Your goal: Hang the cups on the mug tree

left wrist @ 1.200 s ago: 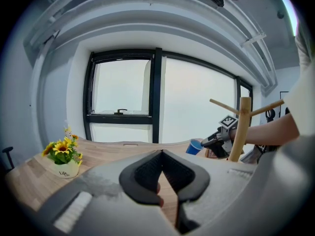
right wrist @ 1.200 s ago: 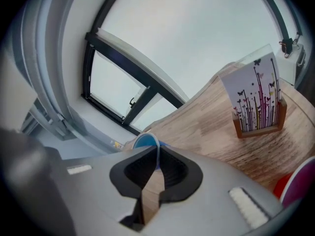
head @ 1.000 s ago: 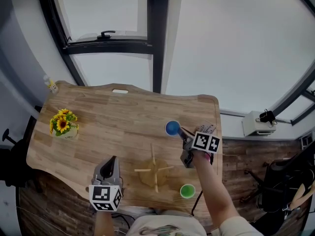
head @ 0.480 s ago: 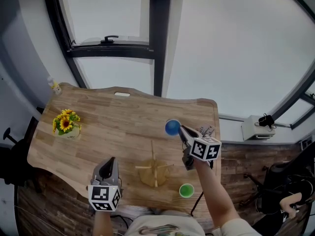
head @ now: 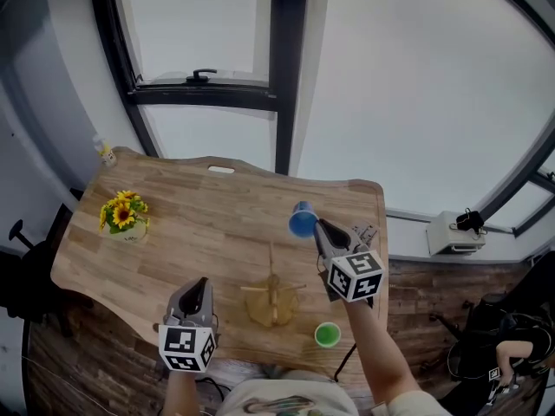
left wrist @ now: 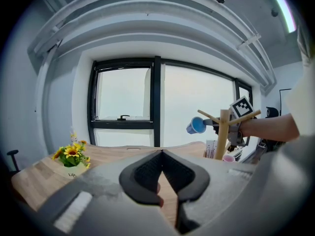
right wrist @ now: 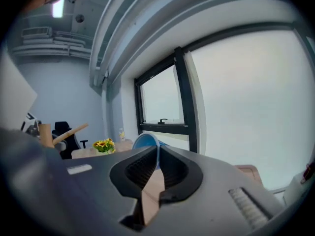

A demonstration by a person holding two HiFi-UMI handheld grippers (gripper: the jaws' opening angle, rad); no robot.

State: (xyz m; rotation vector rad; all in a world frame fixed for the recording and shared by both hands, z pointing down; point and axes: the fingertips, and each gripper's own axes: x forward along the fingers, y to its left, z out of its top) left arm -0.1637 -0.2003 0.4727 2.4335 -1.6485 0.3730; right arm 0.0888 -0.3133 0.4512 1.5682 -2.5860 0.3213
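Blue cup: solid mid-blue outside, lighter blue inside, smooth plain wall, round mouth. Left gripper view had its mouth tipped sideways, so it was tilted, not upright. Handle not made out in any view. Cup was up in the air, off the table, on the far side of the mug tree. It sat approx level w/ the top pegs, near one peg tip but apart from it, not yet hung.

Right gripper was clamped on the cup's rim. Right gripper view showed the thin blue wall pinched btwn the two pads.

Left gripper was closed tight, tips meeting, nothing btwn them. It was held low by the table's near edge, well apart from the tree.

Mug tree: light bare wood, centre post w/ angled pegs on a round base, pegs bare.

Green cup stood upright on the table at the front edge, just right of the tree base.

Writing: only legible text was "Life" on the pale sunflower pot at the table's left side. Blue cup's surface was plain. Marker cubes on both grippers carried black/white square codes only.
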